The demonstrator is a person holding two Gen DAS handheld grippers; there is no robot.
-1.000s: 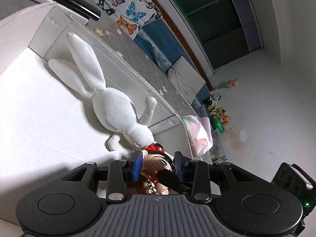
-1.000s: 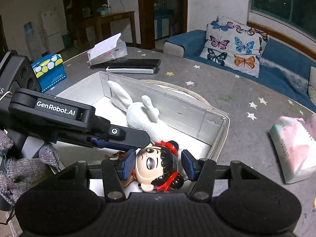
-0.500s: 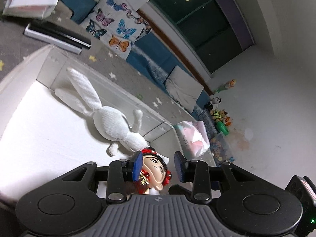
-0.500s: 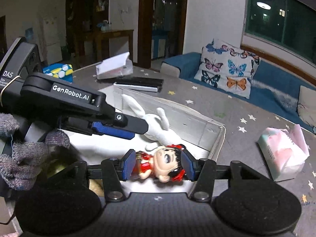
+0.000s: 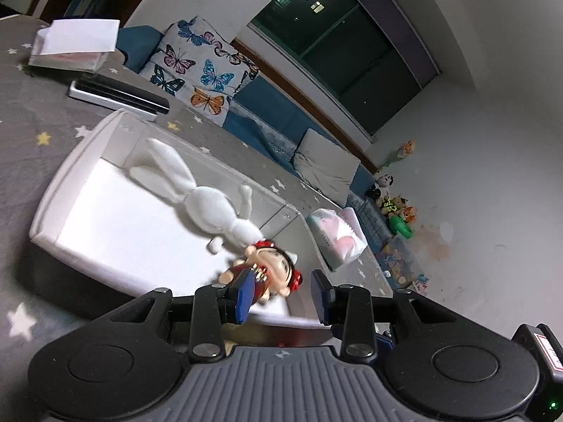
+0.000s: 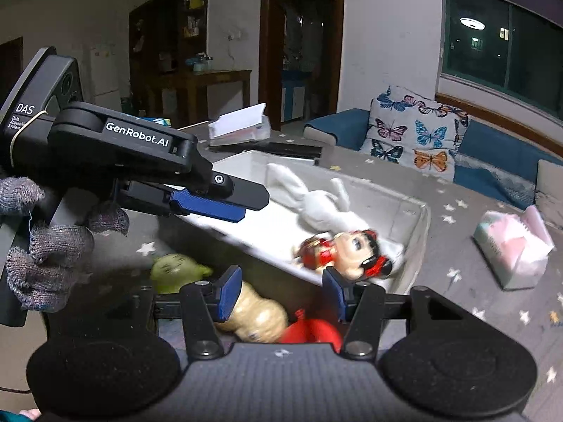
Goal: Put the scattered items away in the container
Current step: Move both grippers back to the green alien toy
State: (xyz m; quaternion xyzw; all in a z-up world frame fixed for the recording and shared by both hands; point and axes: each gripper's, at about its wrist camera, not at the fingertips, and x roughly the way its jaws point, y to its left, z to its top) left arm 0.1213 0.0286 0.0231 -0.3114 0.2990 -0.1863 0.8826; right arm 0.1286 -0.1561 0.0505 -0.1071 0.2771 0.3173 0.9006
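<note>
The small plastic doll with black hair, red bows and a red dress (image 5: 269,269) (image 6: 346,251) lies loose in the near corner of the shallow white rectangular tray (image 5: 52,211) (image 6: 420,225). In the left wrist view the left gripper (image 5: 281,295) has its blue-padded fingers (image 5: 242,293) spread apart with nothing clamped; the doll lies just beyond the left pad, partly overlapped by it, and the right pad stands clear of it. In the right wrist view the right gripper (image 6: 281,290) is likewise spread wide and holds nothing; the doll lies beyond its right pad, inside the tray wall.

The tray holds two things: the doll and a white long-eared fabric rabbit (image 5: 200,197) (image 6: 316,200), which lies farther from the fingers, touching or just beside the doll's head.

The doll lies on its back or side. In the right wrist view its long axis runs across the fingers, head toward the right pad and body toward the left.

Outside the tray, between the right gripper's fingers and nearer than the tray wall, lie a beige figure (image 6: 262,311), a green soft toy (image 6: 176,272) and a red item (image 6: 313,330).
</note>
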